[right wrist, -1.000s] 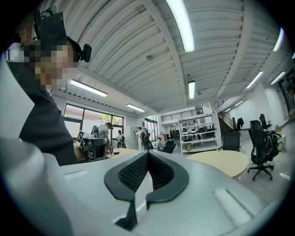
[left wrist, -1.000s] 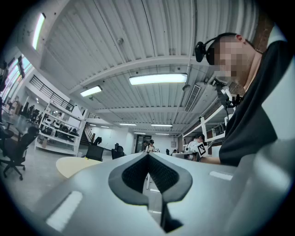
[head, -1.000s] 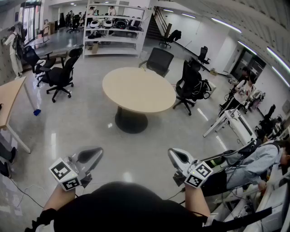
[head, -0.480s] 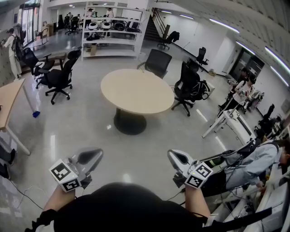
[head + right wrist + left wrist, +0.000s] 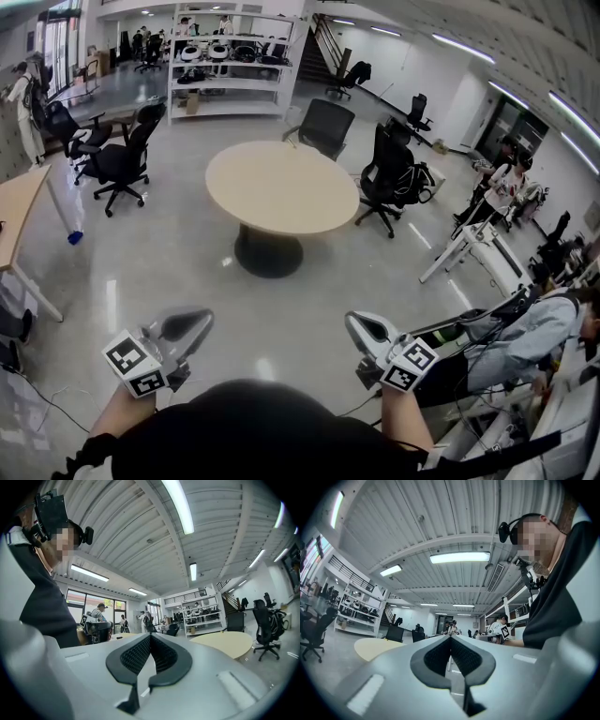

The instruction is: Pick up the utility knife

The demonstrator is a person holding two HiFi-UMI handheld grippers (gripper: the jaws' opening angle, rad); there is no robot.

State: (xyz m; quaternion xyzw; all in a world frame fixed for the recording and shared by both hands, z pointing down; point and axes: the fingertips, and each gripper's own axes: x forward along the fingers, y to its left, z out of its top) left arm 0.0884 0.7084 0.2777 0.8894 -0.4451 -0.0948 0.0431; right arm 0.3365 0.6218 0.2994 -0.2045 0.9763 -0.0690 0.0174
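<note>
Two grippers were held out low in front of the person, over a shiny grey floor [image 5: 169, 262]. The left gripper [image 5: 187, 325] was shut, its ribbed black pads [image 5: 461, 656] meeting at the tips with nothing between them. The right gripper [image 5: 367, 326] was likewise fully shut and empty, its pads [image 5: 136, 654] pressed together at the front. Each one carried a cube with square black-and-white markers near the wrist.

The utility knife could not be made out in any view.

Ahead of both grippers and well apart from them stood a round worktop [image 5: 281, 187] of pale wood on a dark single foot. Two black office chairs [image 5: 321, 127] stood at its far and right sides, and another black chair [image 5: 122, 159] stood off to the left. A white shelf unit [image 5: 230, 66] holding dark gear stood against the far end of the room. At the right edge a seated person [image 5: 525, 333] in a grey top leaned over a desk.
</note>
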